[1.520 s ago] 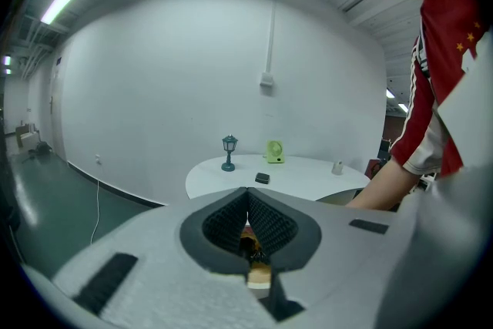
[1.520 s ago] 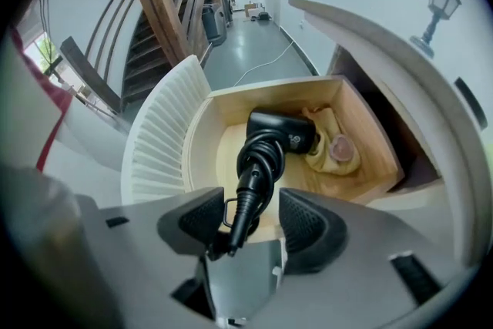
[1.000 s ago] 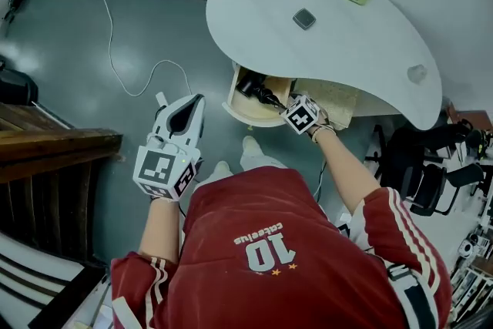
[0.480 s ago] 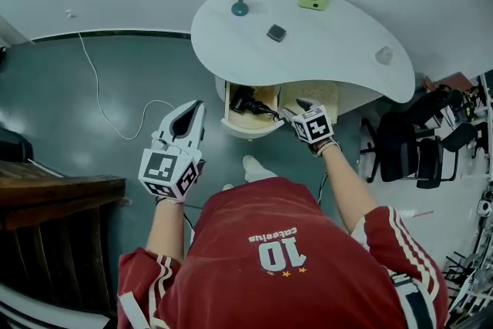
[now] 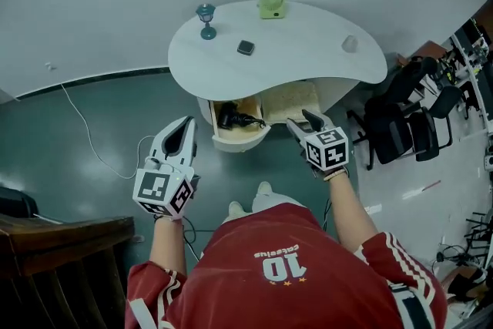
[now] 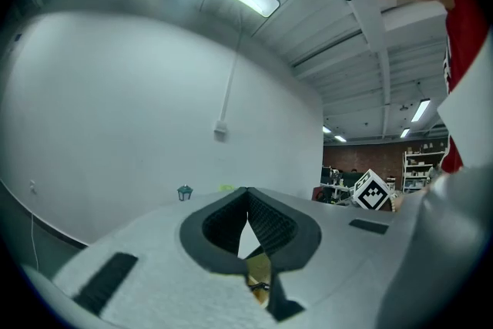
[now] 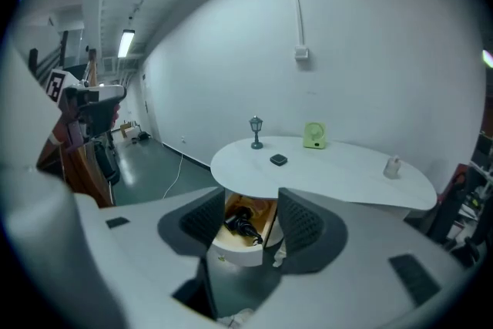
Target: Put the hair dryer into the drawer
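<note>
In the head view we see the hair dryer, dark and hard to make out in detail, lying in the open drawer under the table, with the left gripper and right gripper well apart from it. The left gripper view shows its tips meeting on nothing, hiding most of the drawer; the right gripper view shows wide, empty jaws framing the hair dryer

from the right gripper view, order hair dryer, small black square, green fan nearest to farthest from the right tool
1. hair dryer, in the open drawer
2. small black square, on the tabletop
3. green fan, at its far edge
</note>
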Available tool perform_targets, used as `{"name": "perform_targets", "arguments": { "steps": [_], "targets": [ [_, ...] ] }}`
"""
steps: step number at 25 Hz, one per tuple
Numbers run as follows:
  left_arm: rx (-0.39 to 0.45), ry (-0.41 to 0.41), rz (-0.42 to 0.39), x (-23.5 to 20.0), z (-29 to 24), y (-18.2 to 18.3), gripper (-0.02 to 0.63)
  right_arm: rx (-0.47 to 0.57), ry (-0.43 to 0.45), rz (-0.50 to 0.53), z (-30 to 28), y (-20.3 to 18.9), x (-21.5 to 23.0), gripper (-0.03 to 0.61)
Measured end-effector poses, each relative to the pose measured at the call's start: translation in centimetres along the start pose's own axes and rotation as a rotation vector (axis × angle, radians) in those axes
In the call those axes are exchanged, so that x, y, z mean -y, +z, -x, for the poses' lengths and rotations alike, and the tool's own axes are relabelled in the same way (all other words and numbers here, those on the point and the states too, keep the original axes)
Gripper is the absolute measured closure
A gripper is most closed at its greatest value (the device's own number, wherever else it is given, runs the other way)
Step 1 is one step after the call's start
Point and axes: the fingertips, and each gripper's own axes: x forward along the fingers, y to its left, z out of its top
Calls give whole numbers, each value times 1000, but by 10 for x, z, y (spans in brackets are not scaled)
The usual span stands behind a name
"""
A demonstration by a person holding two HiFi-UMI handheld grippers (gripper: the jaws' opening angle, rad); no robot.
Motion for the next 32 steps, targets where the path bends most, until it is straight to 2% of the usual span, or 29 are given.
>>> {"name": "perform_targets", "arguments": {
  "steps": [6, 13, 20, 24, 32],
  "targets": [
    [65, -61, -51, 31, 6, 38, 614, 134, -15, 6, 59, 47, 0, 356],
    [91, -98, -88, 70, 10, 57, 614, 280, -60, 33, 129, 79, 4, 356],
    [118, -136, -128, 137, 18, 74, 614, 387, -149, 51, 225, 68, 18, 356],
    [97, -155, -149, 183, 31, 66, 614, 424, -151, 58, 279, 51, 10, 356],
    [144, -170, -80, 267, 96, 56, 614, 527, -113, 68, 373, 22, -22, 370]
  ]
}}
